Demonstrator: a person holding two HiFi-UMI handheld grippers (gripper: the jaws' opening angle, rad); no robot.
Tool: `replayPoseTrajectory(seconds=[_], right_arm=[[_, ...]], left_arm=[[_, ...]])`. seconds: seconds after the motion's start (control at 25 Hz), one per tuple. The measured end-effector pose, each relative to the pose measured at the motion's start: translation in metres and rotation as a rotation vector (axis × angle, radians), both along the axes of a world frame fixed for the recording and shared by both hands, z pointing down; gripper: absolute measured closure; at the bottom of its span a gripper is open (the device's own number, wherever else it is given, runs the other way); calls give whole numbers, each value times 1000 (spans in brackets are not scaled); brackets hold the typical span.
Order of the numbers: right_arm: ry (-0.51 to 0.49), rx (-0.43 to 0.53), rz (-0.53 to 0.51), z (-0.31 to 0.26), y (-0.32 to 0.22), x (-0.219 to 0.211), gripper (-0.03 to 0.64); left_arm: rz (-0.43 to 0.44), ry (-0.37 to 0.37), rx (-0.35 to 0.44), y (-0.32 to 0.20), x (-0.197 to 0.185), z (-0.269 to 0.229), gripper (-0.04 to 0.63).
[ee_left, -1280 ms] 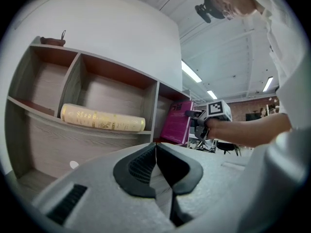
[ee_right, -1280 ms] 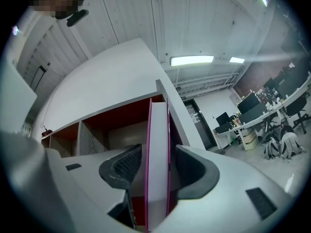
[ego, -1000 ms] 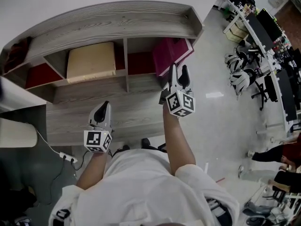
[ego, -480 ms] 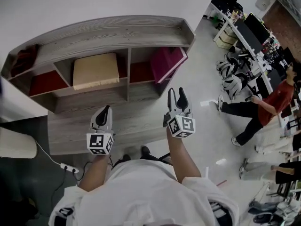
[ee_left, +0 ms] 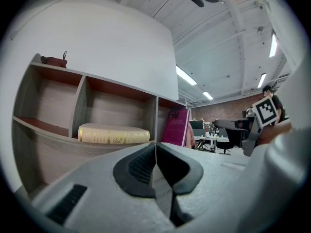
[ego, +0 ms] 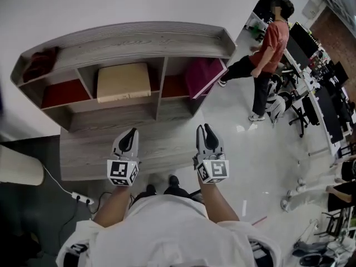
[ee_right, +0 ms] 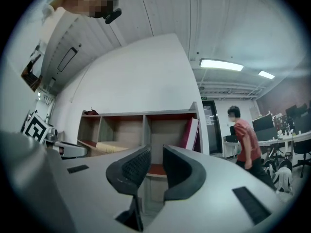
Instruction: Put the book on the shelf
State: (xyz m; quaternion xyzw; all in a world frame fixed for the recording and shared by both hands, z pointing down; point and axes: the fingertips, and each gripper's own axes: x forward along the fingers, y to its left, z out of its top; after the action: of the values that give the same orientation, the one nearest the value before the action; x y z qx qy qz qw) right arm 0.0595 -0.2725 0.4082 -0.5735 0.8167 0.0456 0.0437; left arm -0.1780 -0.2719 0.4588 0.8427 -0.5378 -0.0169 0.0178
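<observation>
A grey wooden shelf (ego: 139,38) stands in front of me. A magenta book (ego: 204,77) leans upright in its right compartment, and a thick cream book (ego: 122,81) lies flat in the middle one. My right gripper (ego: 207,135) hovers in front of the shelf, apart from the magenta book (ee_right: 191,133); its jaws are closing, with a narrow gap and nothing between them (ee_right: 155,152). My left gripper (ego: 129,138) hangs level with it, also away from the shelf. In its own view the left gripper (ee_left: 155,147) is shut and empty, facing the cream book (ee_left: 114,134).
A person in a red shirt (ego: 266,54) walks on the floor to the right of the shelf. Desks, chairs and monitors (ego: 311,43) fill the far right. A dark red item (ego: 40,63) lies on the shelf top at left. A power strip (ego: 80,196) lies on the floor.
My right gripper has drawn back from the magenta book toward my body, and its jaws have narrowed. The left gripper barely moved. A person in red has walked in at the right.
</observation>
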Motion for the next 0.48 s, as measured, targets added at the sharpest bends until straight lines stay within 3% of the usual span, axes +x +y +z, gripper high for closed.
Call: replayPoseTrajectory(seconds=[0.2, 0.48], right_arm=[[21, 6, -26, 3, 21, -10, 568], [29, -56, -65, 24, 31, -3, 584]], left_arm=[[-17, 7, 4, 13, -2, -1, 575], [-41, -1, 13, 38, 15, -6, 575]])
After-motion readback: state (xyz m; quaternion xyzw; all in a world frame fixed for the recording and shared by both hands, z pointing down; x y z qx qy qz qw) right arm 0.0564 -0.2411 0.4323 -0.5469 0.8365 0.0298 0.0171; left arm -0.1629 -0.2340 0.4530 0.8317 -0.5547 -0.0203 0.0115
